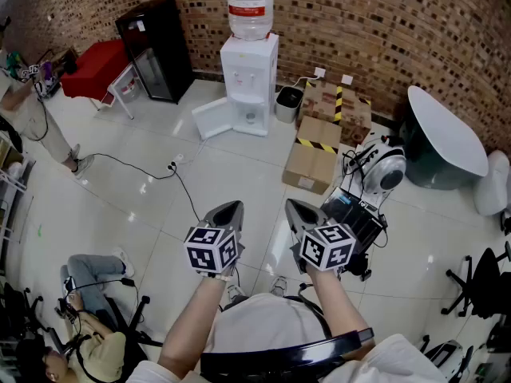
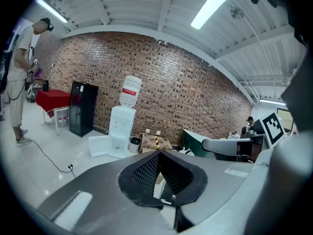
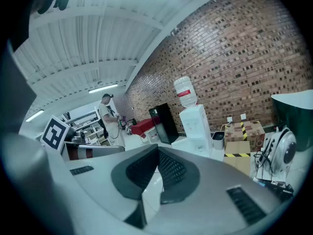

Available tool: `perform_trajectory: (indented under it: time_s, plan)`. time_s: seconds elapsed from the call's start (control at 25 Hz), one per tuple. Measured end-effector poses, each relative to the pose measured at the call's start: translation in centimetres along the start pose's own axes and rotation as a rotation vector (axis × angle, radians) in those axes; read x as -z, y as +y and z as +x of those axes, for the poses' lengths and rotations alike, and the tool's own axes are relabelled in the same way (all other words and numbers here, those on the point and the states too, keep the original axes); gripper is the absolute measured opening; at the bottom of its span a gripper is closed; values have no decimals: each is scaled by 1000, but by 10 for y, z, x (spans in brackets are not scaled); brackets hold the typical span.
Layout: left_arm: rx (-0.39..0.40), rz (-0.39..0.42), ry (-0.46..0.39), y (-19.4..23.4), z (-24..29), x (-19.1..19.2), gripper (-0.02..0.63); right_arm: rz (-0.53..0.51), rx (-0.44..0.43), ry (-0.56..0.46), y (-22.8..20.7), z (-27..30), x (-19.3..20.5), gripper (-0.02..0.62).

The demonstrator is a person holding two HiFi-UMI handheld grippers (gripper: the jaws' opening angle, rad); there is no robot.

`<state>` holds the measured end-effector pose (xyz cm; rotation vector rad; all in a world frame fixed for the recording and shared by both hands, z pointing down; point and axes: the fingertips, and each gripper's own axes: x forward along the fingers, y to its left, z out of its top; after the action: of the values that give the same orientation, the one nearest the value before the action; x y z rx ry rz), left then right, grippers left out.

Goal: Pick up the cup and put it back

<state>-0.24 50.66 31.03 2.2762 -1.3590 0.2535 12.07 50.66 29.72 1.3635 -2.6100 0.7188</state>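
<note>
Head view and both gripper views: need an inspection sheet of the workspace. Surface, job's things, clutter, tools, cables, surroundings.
Surface: white tiled floor; no work table shows under the tools.
Job's things: nothing seen.
Clutter: cardboard boxes; white device with tangled leads beside them; small bin next to the water dispenser.
Grippers: left tool has its jaws together with nothing between them; right tool is the same. Both are held in the air above the floor.
Cables: black cable runs across the floor to a power strip.
Surroundings: brick wall, black cabinet, red table, white round table, standing person, seated person.
</note>
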Motion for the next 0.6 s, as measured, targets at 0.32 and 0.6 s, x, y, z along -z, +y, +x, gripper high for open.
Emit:
perform_trajectory:
  time_s: [0.32, 0.6]
  plan:
    - [-33, -6, -3, -17, 26, 3, 3, 42, -31, -19, -42, -3, -3, 11]
    - [-78, -57, 12, 16, 47, 10, 3, 20, -35, 22, -63, 33, 1, 11]
